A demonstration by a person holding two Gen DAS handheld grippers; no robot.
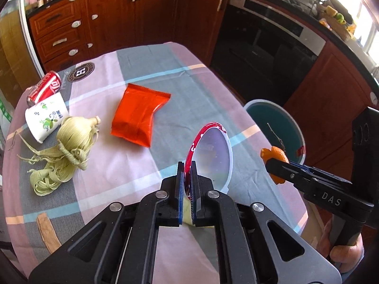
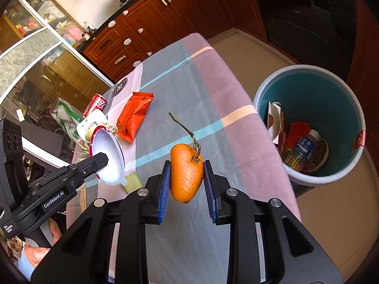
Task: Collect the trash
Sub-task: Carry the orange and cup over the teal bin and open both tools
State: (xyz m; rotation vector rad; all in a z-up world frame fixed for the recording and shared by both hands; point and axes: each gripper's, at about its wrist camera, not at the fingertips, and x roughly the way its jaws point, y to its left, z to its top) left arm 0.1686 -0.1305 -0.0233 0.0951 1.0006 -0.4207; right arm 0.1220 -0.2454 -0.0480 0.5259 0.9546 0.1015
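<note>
Trash sits in three places: in my claws, on the worktop (image 1: 146, 71), and in the bin (image 2: 310, 179) on the floor to the right of the worktop.

My left claw (image 1: 187, 182) is clenched on the red rim of a white bowl (image 1: 213, 151), which is held on edge above the cloth. My right claw (image 2: 187, 177) grips an orange peel (image 2: 186, 172) with a dry stem sticking up, blue pads pressing both sides. The peel hangs over the worktop near its right edge, not over the bin.

Left on the worktop:
- red wrapper (image 1: 139, 116), flat, mid-cloth
- red can (image 1: 46, 88), lying on its side at the far left
- white paper cup (image 1: 46, 118) with a green print, on its side, touching the can
- pale green husk (image 1: 68, 144), just beside the cup, strands spread toward the near edge
- brown strip (image 1: 47, 232) at the near left edge

The bin is teal inside with a pale rim, and already holds a bottle (image 2: 302, 149) with a blue label, a red packet (image 2: 297, 130), torn card (image 2: 273, 118) and a round tub (image 2: 318, 153).

A hand (image 1: 341, 243) shows at the right claw's handle in the left wrist view.
</note>
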